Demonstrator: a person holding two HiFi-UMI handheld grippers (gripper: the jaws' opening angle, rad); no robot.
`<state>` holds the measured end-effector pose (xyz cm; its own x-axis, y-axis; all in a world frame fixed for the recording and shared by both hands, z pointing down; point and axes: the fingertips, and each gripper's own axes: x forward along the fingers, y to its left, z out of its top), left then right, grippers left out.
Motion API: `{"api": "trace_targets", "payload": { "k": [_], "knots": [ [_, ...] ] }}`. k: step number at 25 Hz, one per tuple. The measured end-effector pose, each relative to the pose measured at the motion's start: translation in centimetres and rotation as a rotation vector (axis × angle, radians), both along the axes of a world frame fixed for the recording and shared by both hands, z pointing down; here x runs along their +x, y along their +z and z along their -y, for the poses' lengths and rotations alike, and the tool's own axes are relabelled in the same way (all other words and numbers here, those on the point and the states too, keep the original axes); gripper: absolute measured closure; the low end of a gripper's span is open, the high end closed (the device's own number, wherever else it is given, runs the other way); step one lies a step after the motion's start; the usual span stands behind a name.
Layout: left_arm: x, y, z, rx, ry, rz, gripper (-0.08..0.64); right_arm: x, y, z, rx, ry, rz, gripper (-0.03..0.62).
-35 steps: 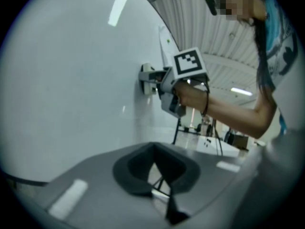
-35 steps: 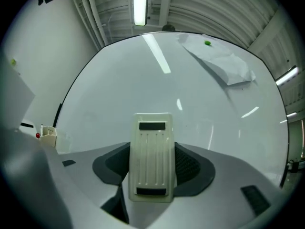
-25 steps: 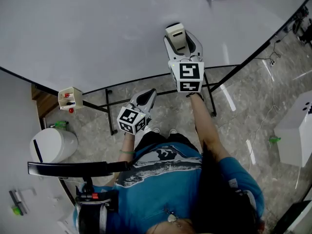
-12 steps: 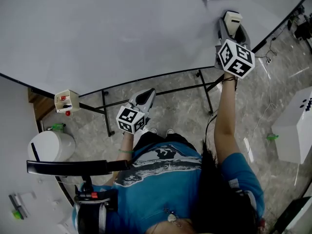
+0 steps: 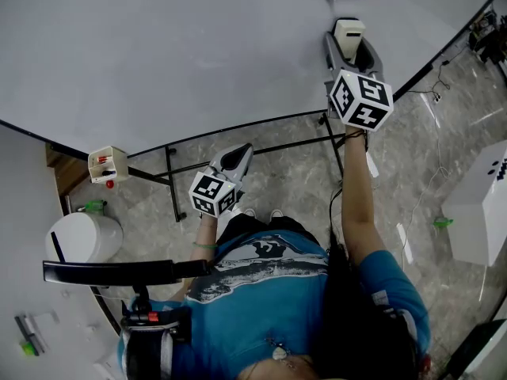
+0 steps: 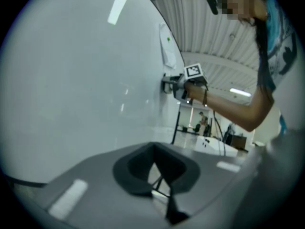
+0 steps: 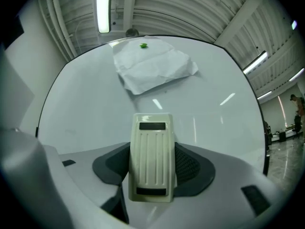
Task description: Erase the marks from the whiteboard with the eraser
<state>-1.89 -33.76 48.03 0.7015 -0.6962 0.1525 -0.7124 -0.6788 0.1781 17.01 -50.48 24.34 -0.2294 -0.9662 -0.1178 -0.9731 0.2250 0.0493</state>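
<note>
The eraser (image 7: 151, 156) is a cream block with ribs, and the right gripper (image 7: 152, 165) has it clamped: the two dark pads press its sides. In the right gripper view we see its far end against the whiteboard (image 7: 86, 109). Further along the board is a crumpled paper sheet (image 7: 152, 68) under a small green magnet (image 7: 143, 45).

The head view shows the same eraser (image 5: 348, 32) from above, in the right gripper (image 5: 348, 47), near the lower right part of the whiteboard (image 5: 158, 46) and just beside the corner of the paper. The left gripper view shows this from the side: the right gripper (image 6: 177, 82) meets the board at about a right angle.

The right arm (image 5: 356, 196) is stretched out, almost straight. The left gripper (image 5: 231, 163) is low and close to the body, beside the board's lower edge and apart from it. In its own view, the left gripper (image 6: 155, 168) has its jaws together, with nothing between them.

The board stands on a black frame (image 5: 173, 182) over a grey marbled floor (image 5: 277, 180). A small box with markers (image 5: 108, 163) and a white bin (image 5: 83, 236) are at the left.
</note>
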Motion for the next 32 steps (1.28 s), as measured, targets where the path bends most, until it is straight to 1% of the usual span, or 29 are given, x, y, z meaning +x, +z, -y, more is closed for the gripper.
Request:
{"api": "trace_targets", "payload": {
  "k": [3, 7, 9, 12, 16, 19, 21, 28, 32],
  "knots": [
    [-0.2, 0.1, 0.0, -0.001, -0.004, -0.001, 0.558, -4.9, 1.7, -0.8, -0.009, -0.063, -0.041, 0.330],
    [-0.6, 0.3, 0.0, -0.005, -0.014, -0.001, 0.558, -11.4, 5.0, -2.0, -0.044, -0.141, -0.128, 0.330],
    [-0.7, 0.4, 0.0, -0.007, -0.018, 0.000, 0.558, -14.0, 6.5, -2.4, -0.059, -0.173, -0.163, 0.330],
    [-0.7, 0.4, 0.0, -0.008, -0.023, -0.002, 0.558, -16.5, 8.1, -2.8, -0.074, -0.199, -0.199, 0.330],
    [-1.1, 0.6, 0.0, -0.011, -0.031, -0.001, 0.558, -17.1, 8.7, -2.9, -0.086, -0.224, -0.216, 0.330],
    [-1.1, 0.6, -0.1, -0.011, -0.031, -0.002, 0.558, -16.2, 8.1, -3.2, -0.090, -0.244, -0.183, 0.330],
    [-1.0, 0.6, -0.1, -0.010, -0.029, -0.002, 0.558, -14.3, 7.0, -3.2, -0.077, -0.228, -0.148, 0.330],
    [-0.2, 0.3, -0.1, -0.010, -0.008, -0.003, 0.558, -4.0, 0.9, -1.2, -0.028, -0.096, -0.042, 0.330],
    [0.5, 0.1, -0.1, -0.005, 0.009, -0.004, 0.558, 1.7, -2.1, -0.1, 0.006, 0.002, -0.018, 0.330]
  ]
}}
